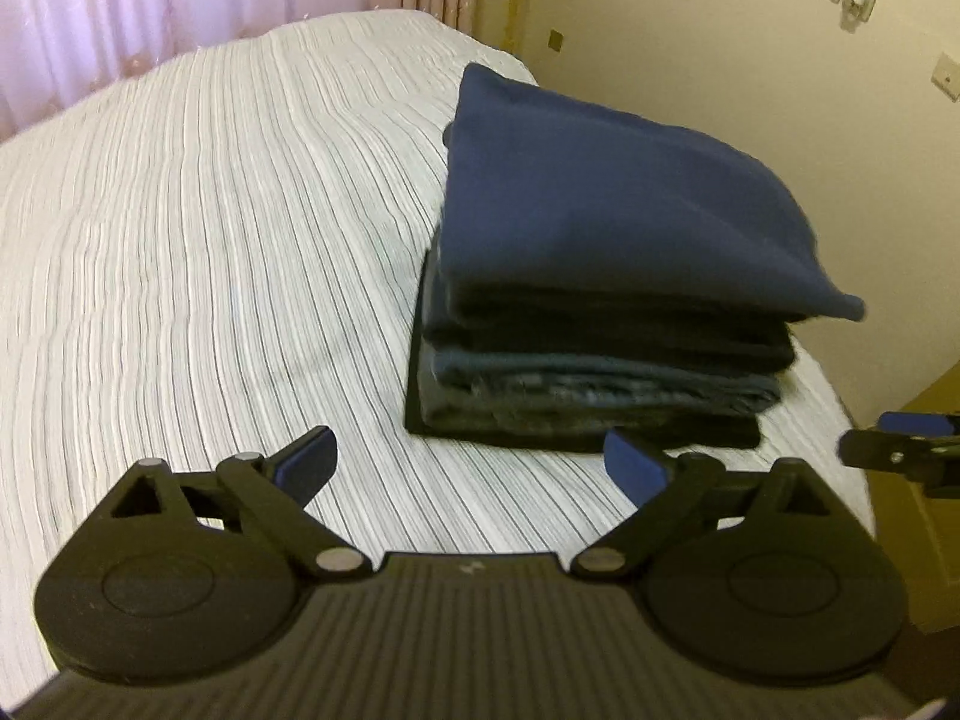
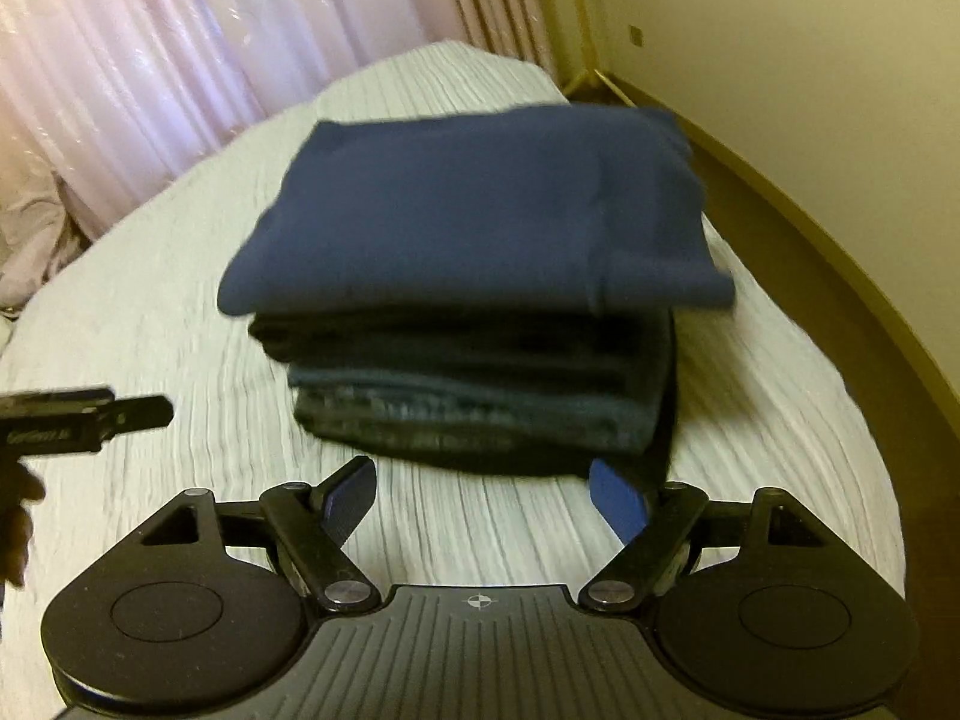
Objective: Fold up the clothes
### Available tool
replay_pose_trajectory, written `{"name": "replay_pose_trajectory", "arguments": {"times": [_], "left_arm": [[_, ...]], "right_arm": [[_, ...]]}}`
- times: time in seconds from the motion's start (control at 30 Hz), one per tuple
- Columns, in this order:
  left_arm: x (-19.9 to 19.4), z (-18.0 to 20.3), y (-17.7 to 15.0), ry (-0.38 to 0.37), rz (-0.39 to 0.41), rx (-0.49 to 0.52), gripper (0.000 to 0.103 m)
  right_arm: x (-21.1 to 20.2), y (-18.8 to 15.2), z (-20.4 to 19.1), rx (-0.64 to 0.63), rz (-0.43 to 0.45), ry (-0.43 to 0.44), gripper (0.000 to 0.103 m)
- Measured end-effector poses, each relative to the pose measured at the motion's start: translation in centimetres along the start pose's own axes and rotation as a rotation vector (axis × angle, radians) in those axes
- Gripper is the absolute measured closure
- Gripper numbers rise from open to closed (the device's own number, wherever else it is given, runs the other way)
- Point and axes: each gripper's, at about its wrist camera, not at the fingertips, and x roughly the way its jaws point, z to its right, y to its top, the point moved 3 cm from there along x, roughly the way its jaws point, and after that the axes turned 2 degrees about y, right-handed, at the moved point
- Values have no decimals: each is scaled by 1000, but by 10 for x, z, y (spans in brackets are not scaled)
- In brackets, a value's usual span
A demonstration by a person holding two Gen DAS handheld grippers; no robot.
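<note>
From my left gripper (image 1: 468,462) I see its jaws spread wide and holding nothing, hovering over the striped bedspread (image 1: 210,228). The stack of folded clothes (image 1: 600,372) sits just ahead and a little to the right of it, near the bed's right edge, with a navy garment (image 1: 612,198) on top (its front right corner overhangs the darker layers beneath). At the far right of that view I catch my right gripper (image 1: 900,444), side-on.

My right gripper (image 2: 486,492) is likewise parted and empty. Here the stack (image 2: 480,396) lies directly in front, its bottom edge just beyond the fingertips, the blue pad (image 2: 618,501) of the right finger close to the lowest dark layer; I cannot tell whether they touch. Pale curtains (image 2: 180,60) hang behind the bed.
</note>
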Motion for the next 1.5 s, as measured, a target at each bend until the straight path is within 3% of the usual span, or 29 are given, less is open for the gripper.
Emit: {"name": "replay_pose_trajectory", "arguments": {"times": [0.17, 0.33, 0.47, 0.7, 0.93, 1.27, 1.4, 1.5], "left_arm": [[-25, 1, -19, -21, 15, 23, 4], [-49, -13, -24, -55, -2, -26, 4], [-72, -14, -34, -24, 25, 44, 4], [-94, -14, -57, -73, 48, 118, 4], [-106, -11, -67, -29, 65, 157, 4], [-105, 6, -48, 61, 135, 105, 4], [-105, 9, -36, -33, 168, 28, 5], [-103, 15, -27, -19, 176, 37, 4]], "right_arm": [[-24, -15, -20, 13, 42, -38, 22], [-50, -35, -48, 66, 82, -71, 22], [-68, -53, -75, 78, 104, -91, 22], [-91, -77, -110, 95, 164, -136, 22], [-107, -101, -127, 113, 165, -184, 22], [-104, -74, -113, 36, 159, -172, 22], [-105, -62, -101, 23, 167, -164, 22], [-103, -57, -92, 31, 166, -159, 22]]}}
